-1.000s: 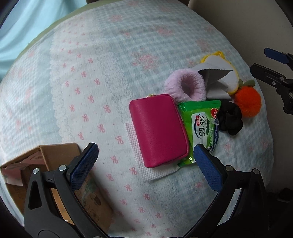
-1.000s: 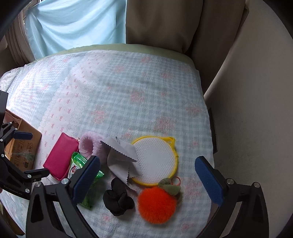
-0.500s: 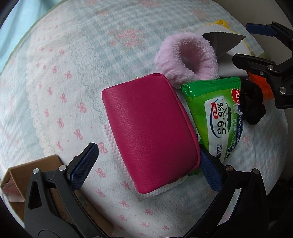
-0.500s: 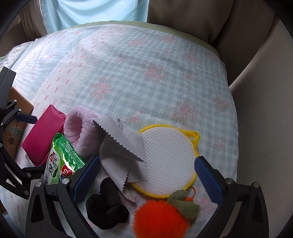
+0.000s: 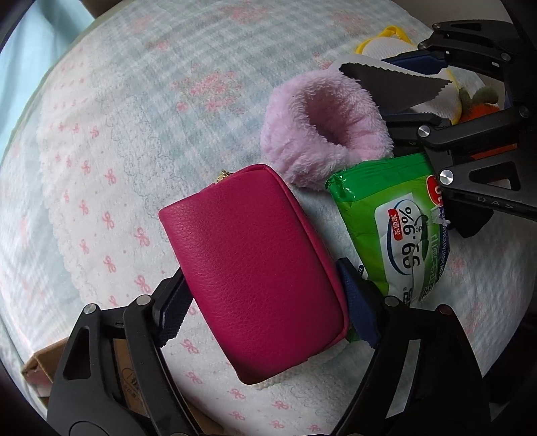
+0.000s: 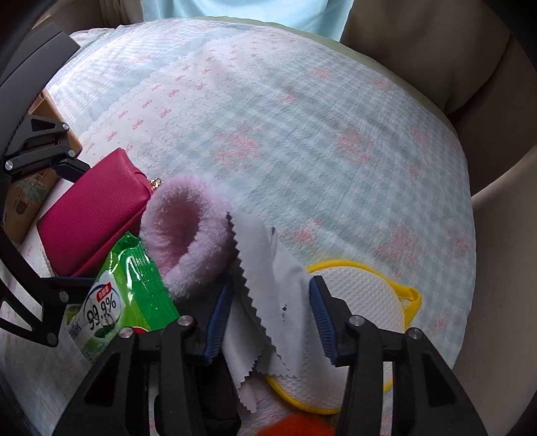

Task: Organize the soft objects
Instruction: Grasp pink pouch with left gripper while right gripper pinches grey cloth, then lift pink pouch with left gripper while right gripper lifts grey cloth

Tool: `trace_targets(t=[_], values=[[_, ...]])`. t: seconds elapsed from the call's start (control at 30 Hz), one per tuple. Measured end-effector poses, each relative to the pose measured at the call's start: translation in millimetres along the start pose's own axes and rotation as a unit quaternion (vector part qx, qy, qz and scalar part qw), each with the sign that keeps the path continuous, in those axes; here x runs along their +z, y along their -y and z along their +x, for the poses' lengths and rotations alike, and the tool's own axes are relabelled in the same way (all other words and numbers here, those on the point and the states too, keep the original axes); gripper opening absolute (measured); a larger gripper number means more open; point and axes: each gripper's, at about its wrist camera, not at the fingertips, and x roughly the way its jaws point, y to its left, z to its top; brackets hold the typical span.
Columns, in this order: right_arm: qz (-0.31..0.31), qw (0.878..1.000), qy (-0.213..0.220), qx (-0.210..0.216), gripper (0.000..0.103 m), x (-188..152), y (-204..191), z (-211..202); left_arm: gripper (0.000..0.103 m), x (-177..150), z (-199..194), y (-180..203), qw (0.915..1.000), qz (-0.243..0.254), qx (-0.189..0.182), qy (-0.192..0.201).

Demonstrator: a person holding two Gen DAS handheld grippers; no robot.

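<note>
A magenta pouch (image 5: 255,268) lies on the patterned bedspread (image 5: 134,110). My left gripper (image 5: 265,298) has one finger on each side of the pouch, touching it. The pouch also shows in the right wrist view (image 6: 90,218). A grey zigzag-edged cloth (image 6: 268,285) lies between the fingers of my right gripper (image 6: 270,313), which stand around it with a gap left. A fluffy pink ring (image 6: 188,231), a green wipes pack (image 6: 127,295), a yellow-rimmed white pad (image 6: 362,295) and an orange pompom (image 6: 295,426) lie close by.
A cardboard box (image 5: 43,369) sits at the lower left of the left wrist view, and shows behind the left gripper in the right wrist view (image 6: 37,181). A beige cushion (image 6: 436,50) and a light blue curtain (image 6: 235,10) stand beyond the bed.
Both grippers came down to the pile. The left fingers closed in on the magenta pouch. The right fingers narrowed around the grey cloth.
</note>
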Motion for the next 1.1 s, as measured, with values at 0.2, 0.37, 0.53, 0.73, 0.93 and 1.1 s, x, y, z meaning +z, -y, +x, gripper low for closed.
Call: trace_targets(t=[0.2,0.37,0.53,0.73,0.93,1.1], values=[[0.005,1.0,0.005,-0.008,0.015,3,-2,0,0.064,-7,-10,2,0.9999,0.006,0.001,0.01],[0.023,0.999,0.024,-0.012,0.01,-7,-8,-20,0.054,-13,-26,0,0.9996,-0.007,0.001,0.028],[0.043,0.998,0.034,-0.011,0.009,-12,-10,-34,0.049,-19,-35,-8,0.9987,-0.029,-0.005,0.04],[0.074,0.996,0.048,-0.015,0.007,-14,-8,-49,0.047,-33,-51,-28,0.9966,-0.054,-0.011,0.062],[0.115,0.991,0.07,-0.013,0.006,-15,-1,-70,0.047,-47,-80,-31,0.9934,-0.068,-0.014,0.091],[0.141,0.987,0.083,-0.009,0.004,-19,-2,-81,0.047,-54,-96,-30,0.9905,-0.08,-0.012,0.111]])
